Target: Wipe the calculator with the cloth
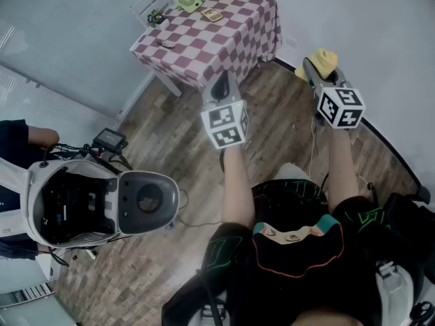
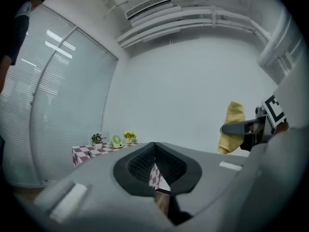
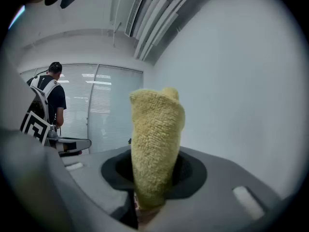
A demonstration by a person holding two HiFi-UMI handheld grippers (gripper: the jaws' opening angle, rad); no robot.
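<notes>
The cloth is yellow terry, bunched into a thick roll. It stands up out of the right gripper, whose jaws are clamped on its lower end. The free end rises above the jaws and keeps its shape without drooping, so it looks light, soft and fairly plump. It should fold under pressure and drag easily over keys without scratching. Because the hold is low, plenty of loose pile is left for the wiping.

The left gripper has its jaws together with nothing between them.

Both grippers are held level in the air, well short of the checked tabletop, which stands ahead of them across the wooden floor. On the far part of that tabletop, beside a green fan, lies a flat rectangular thing that is probably the calculator; it is too small to be sure.

If so, it is likely light, stiff plastic and may slide on the checked covering when rubbed. The empty left gripper could pin it by one edge, clear of the keys and display, while the cloth passes over the face.
</notes>
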